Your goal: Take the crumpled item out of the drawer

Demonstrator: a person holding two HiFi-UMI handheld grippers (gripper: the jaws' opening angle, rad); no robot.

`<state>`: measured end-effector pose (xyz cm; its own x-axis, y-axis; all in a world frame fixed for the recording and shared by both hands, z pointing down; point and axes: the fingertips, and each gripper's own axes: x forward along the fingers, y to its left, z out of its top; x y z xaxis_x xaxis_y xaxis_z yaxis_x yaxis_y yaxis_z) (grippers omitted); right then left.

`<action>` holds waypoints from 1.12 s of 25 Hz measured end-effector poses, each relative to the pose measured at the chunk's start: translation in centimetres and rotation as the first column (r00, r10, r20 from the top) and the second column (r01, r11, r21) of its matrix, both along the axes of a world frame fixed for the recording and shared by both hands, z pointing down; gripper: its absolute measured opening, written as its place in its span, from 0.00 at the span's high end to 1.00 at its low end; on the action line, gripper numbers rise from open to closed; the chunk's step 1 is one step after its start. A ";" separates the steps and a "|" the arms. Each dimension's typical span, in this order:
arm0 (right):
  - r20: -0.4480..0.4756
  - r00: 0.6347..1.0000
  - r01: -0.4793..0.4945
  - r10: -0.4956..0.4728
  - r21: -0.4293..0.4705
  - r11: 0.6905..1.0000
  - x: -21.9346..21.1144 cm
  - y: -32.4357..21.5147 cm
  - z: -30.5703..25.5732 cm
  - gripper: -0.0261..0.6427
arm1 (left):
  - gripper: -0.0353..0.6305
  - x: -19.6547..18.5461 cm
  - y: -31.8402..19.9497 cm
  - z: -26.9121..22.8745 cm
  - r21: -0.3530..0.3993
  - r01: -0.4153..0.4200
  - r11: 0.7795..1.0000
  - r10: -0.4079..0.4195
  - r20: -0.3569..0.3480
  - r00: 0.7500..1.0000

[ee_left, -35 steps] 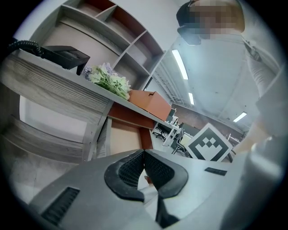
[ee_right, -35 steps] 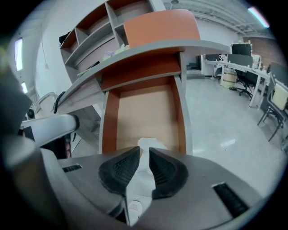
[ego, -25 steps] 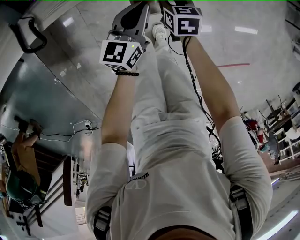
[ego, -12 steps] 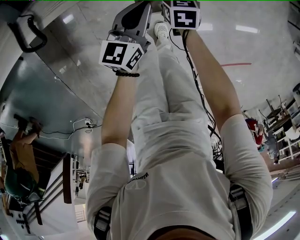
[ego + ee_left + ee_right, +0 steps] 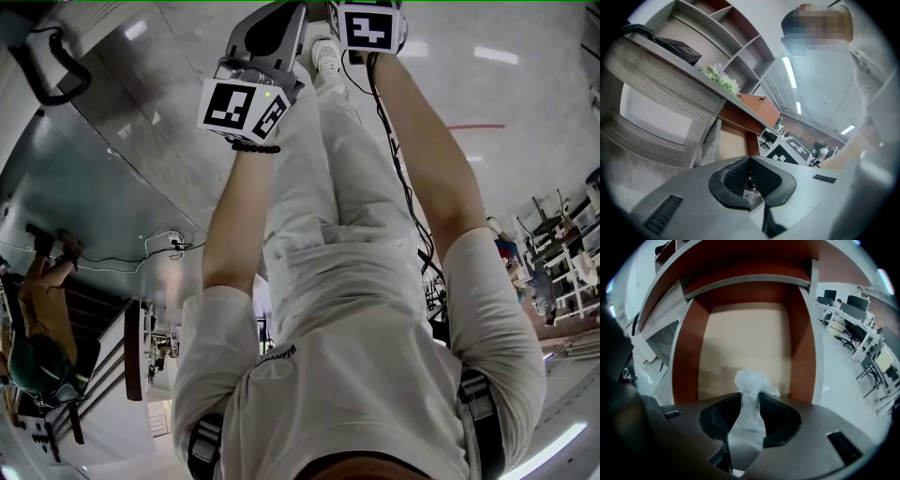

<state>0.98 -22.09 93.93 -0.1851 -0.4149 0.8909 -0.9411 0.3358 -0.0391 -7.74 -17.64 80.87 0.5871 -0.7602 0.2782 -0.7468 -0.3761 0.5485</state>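
Crumpled paper [image 5: 751, 379] sits pinched at its thin waist between the right gripper's [image 5: 751, 401] fingers, in front of a brown-walled compartment [image 5: 745, 333]. Such a soft, narrow hold could slip or tear if jerked. The left gripper's [image 5: 749, 164] fingers are closed on nothing, offering no backup.

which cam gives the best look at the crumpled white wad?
Right gripper view: the crumpled white wad sits centre frame, pinched between the fingers of the right gripper. Head view shows only that gripper's marker cube, not the wad. Left gripper view doesn't show it at all.
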 end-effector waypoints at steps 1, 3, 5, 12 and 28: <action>-0.002 1.000 -0.003 0.003 -0.001 1.000 0.0 0.1 0.1 0.77 | 0.94 -0.1 0.1 0.1 -0.001 0.001 1.000 -0.001 0.001 1.000; -0.001 1.000 -0.009 0.009 -0.003 1.000 0.1 0.2 0.4 0.79 | 0.94 -0.3 0.3 0.5 -0.006 0.005 1.000 -0.005 0.002 1.000; 0.007 1.000 -0.013 0.013 -0.006 1.000 0.1 0.2 0.4 0.80 | 0.94 -0.4 0.4 0.6 -0.011 0.008 1.000 -0.008 0.002 1.000; 0.022 1.000 -0.012 0.012 -0.002 1.000 -0.1 0.0 0.2 0.84 | 0.94 -0.5 0.5 0.7 -0.011 0.011 1.000 -0.011 0.006 1.000; 0.071 0.997 -0.028 0.024 0.053 0.998 0.1 1.0 -1.8 0.92 | 0.94 -0.3 1.7 0.2 -0.003 0.019 1.000 -0.019 0.024 1.000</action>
<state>1.11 -21.12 92.18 -0.2351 -0.4676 0.8521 -0.9451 0.3146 -0.0881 -8.07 -15.89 81.09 0.5655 -0.7705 0.2942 -0.7669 -0.3600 0.5313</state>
